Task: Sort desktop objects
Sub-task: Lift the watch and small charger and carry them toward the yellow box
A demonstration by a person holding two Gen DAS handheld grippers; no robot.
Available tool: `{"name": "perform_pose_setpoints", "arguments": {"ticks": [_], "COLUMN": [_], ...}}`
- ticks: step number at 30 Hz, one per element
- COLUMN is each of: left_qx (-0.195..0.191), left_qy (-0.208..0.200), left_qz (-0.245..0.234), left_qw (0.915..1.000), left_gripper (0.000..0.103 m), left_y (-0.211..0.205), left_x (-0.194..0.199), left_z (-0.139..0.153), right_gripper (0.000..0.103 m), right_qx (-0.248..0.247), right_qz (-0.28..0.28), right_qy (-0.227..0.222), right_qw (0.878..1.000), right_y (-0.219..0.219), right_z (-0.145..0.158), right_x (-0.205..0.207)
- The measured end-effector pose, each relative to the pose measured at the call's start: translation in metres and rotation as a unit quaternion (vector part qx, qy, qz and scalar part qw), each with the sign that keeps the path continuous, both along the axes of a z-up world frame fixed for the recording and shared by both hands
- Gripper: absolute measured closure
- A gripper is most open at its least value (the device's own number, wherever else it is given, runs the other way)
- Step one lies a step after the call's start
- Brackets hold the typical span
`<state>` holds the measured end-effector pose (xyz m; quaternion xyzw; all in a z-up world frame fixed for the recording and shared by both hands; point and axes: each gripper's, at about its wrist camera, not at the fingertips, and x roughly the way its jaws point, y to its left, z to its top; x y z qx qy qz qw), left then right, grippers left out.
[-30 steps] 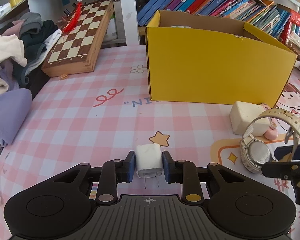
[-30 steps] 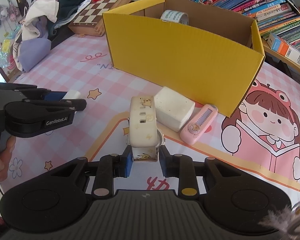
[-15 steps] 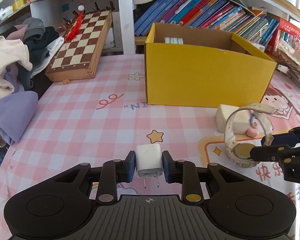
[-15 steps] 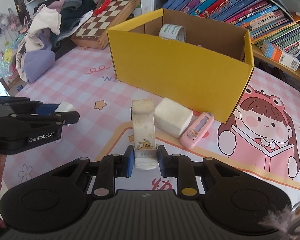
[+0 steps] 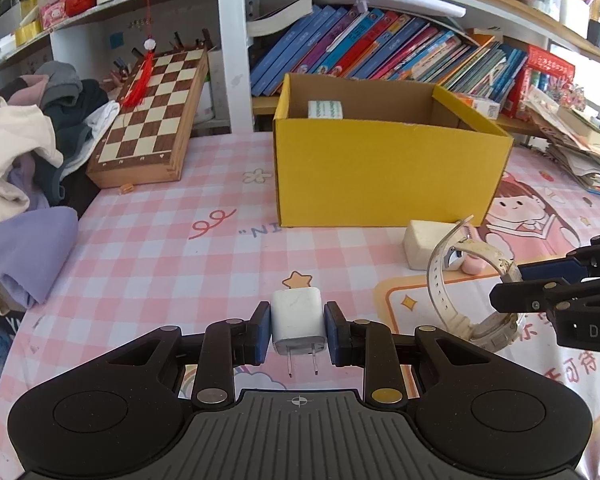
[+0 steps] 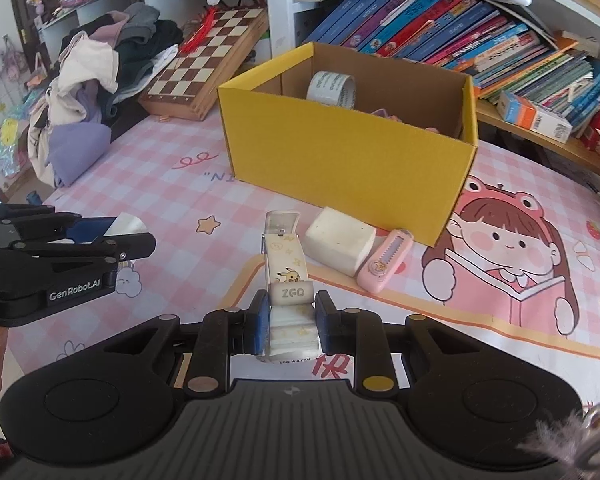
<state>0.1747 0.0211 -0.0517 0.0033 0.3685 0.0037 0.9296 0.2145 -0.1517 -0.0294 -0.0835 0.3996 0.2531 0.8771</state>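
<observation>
Both my loads have come up off the pink checked tablecloth (image 5: 148, 264) over the last second, and the yellow cardboard box (image 5: 384, 176) now sits lower in both views, so I see over its rim to the roll of tape (image 6: 332, 89) inside. I judge the pickup is done and the carry to the box is next.

My left gripper (image 5: 298, 330) is closed on the white USB charger plug (image 5: 298, 314), its blue pads pressing the two sides, prongs pointing back at me. My right gripper (image 6: 290, 322) is clamped on the white Pikachu watch (image 6: 286, 280) at its case, the strap curling forward and up.

The box's near wall stands between me and the drop, so I expect to need both loads above that edge before moving forward. The white foam block (image 6: 340, 244) and pink utility knife (image 6: 386, 262) lie just beside the box's front, under the right hand's path. The chessboard (image 5: 152, 120) and pile of clothes (image 5: 28, 168) are well apart on the left. The two grippers are near each other, so crossing paths looks like the main risk.
</observation>
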Motion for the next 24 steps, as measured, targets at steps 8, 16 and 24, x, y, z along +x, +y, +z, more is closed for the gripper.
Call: {"name": "perform_pose_setpoints", "arguments": {"ticks": [8, 16, 24], "left_qx": [0.002, 0.014, 0.022], "left_qy": [-0.007, -0.024, -0.034], "left_qz": [-0.032, -0.072, -0.105], "left_qw": [0.9995, 0.997, 0.9936], "left_gripper": [0.077, 0.077, 0.077], "left_y": [-0.004, -0.014, -0.02], "left_x": [-0.016, -0.032, -0.044], "left_z": [0.008, 0.016, 0.022], "right_gripper": [0.08, 0.08, 0.08], "right_qx": [0.002, -0.002, 0.006], "right_qz": [-0.026, -0.049, -0.072], "right_qy": [0.0, -0.006, -0.007], "right_qw": [1.0, 0.999, 0.997], "right_y": [-0.004, -0.007, -0.011], "right_z": [0.004, 0.008, 0.01], "right_x": [-0.019, -0.039, -0.057]}}
